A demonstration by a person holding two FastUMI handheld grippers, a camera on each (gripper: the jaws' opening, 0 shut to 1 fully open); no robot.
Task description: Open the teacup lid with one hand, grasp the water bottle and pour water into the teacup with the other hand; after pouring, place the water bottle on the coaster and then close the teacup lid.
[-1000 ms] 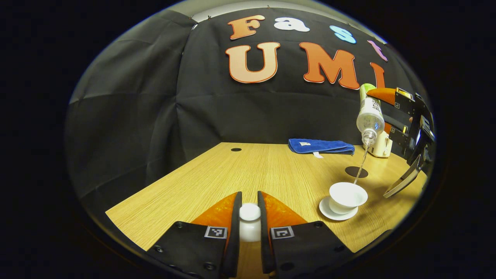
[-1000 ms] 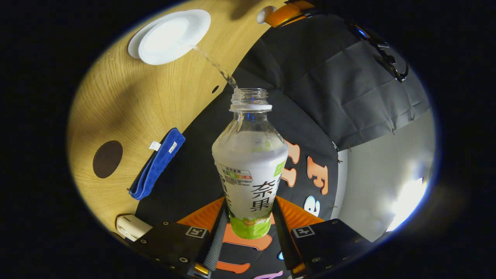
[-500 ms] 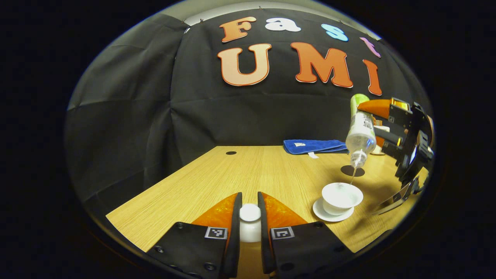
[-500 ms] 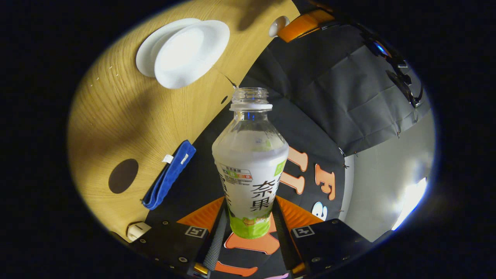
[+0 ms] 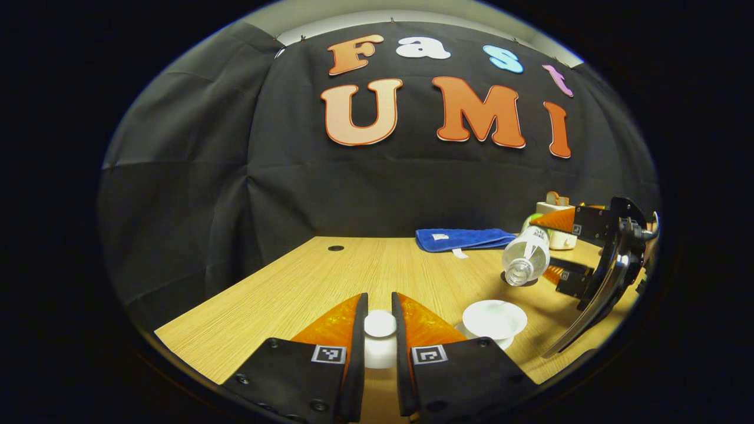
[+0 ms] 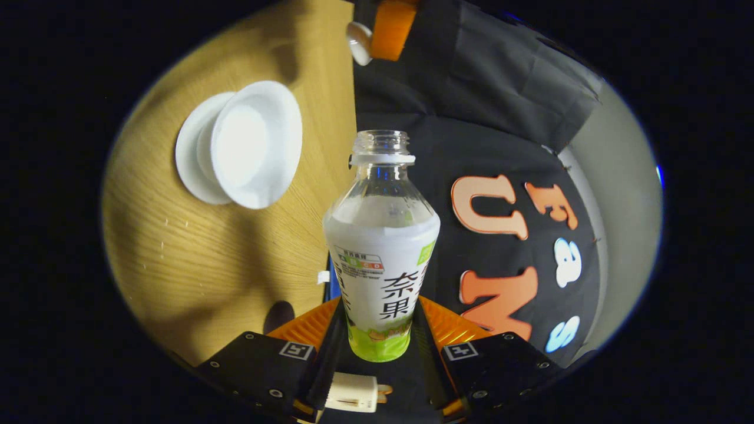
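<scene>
My left gripper [image 5: 380, 306] is shut on the white teacup lid [image 5: 380, 325] and holds it above the table's near part. To its right the open white teacup [image 5: 493, 317] stands on its saucer. Behind the cup my right gripper [image 5: 551, 247] holds the uncapped water bottle [image 5: 526, 259] almost level, mouth toward me, with no stream. In the right gripper view the gripper [image 6: 380, 315] is shut on the bottle [image 6: 380, 247]; the teacup [image 6: 253, 144] and saucer [image 6: 187, 159] lie at upper left. The dark round coaster [image 6: 280, 315] peeks out by the fingers.
A folded blue towel [image 5: 465, 238] lies at the back of the wooden table [image 5: 330, 282]. A small white box [image 5: 556, 211] stands at the back right, behind the right gripper. The table has a small round hole [image 5: 336, 248] at the far left.
The pouring stream has stopped. The right gripper has lowered the bottle and swung it from mouth-down to nearly level beside the cup. The left gripper still holds the lid, barely moved.
</scene>
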